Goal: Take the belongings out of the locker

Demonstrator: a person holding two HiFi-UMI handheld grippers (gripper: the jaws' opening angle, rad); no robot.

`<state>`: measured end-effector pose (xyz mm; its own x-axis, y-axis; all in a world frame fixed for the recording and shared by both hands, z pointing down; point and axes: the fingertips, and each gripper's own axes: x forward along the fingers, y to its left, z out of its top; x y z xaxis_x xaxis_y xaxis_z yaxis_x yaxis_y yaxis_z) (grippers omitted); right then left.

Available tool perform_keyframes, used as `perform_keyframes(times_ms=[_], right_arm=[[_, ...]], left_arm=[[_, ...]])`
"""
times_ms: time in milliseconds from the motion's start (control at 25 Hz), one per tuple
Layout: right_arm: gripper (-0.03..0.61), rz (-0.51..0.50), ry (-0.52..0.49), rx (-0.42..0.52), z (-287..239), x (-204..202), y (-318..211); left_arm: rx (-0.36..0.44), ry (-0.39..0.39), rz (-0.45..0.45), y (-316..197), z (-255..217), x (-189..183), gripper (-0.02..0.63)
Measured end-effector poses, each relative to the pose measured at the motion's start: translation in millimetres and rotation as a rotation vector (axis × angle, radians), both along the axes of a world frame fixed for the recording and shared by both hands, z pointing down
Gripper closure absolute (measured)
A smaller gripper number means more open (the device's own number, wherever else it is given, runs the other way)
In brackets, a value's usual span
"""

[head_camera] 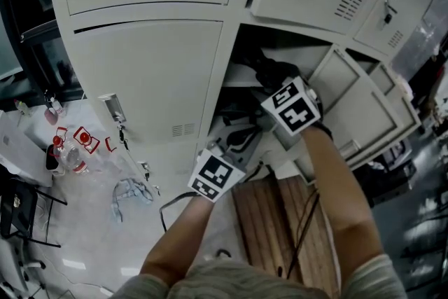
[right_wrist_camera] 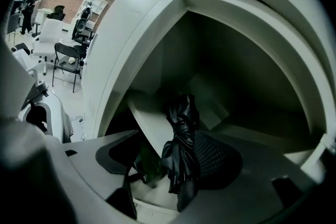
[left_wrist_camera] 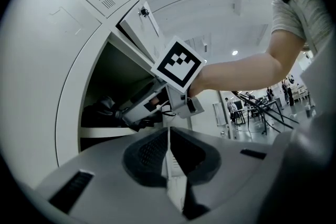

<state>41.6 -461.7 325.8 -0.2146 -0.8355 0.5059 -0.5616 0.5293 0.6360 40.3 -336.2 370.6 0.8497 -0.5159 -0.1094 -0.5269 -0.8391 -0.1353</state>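
**Right gripper closing in on the umbrella in the open locker**

The right gripper is pushed deep into the open compartment. Its jaws stand apart on either side of a folded black umbrella. The umbrella looks to lie against the right-hand pad, while a gap shows on the other side, so I'd judge it bracketed but not yet pinched. Something greenish sits low in that gap; I can't tell what it is.

The umbrella, the belonging to fetch, rests with its far end up on the pale shelf inside the locker. That probably explains the straight, level reach along its length: the jaws can then close across the narrow bundle and not over the loose folds.

The left gripper hangs lower and outside the opening, its jaws brought together with nothing I can make out between them. It seems to be kept back simply to leave the doorway free for the other arm.

The locker door is swung wide to the right, well clear of the person's right forearm. A slatted wooden bench sits below the opening, a likely spot to set things down. Over on the floor to the left, near the shut lockers, lie some bottles with red caps or labels, well apart from the work.
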Motion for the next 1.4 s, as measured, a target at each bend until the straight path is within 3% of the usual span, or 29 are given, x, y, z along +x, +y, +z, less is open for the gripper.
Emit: perform_keyframes(times_ms=[320, 720, 920, 1400], right_arm=[[0.265, 0.060, 0.053, -0.018, -2.2, 12.0, -27.6], [0.265, 0.090, -0.013, -0.161, 7.0, 10.4, -54.7], [0.265, 0.136, 0.013, -0.139, 1.6, 23.8, -79.0], [0.268, 0.135, -0.031, -0.316, 23.4, 29.4, -89.0]], left_arm=[[0.004, -0.013, 0.019, -5.3, 0.9, 12.8, 0.611], [0.000, -0.012, 0.052, -8.0, 1.1, 22.5, 0.611], [0.005, -0.018, 0.059, -13.2, -0.3, 25.7, 0.611], [-0.005, -0.017, 0.069, -26.7, 2.1, 25.3, 0.611]])
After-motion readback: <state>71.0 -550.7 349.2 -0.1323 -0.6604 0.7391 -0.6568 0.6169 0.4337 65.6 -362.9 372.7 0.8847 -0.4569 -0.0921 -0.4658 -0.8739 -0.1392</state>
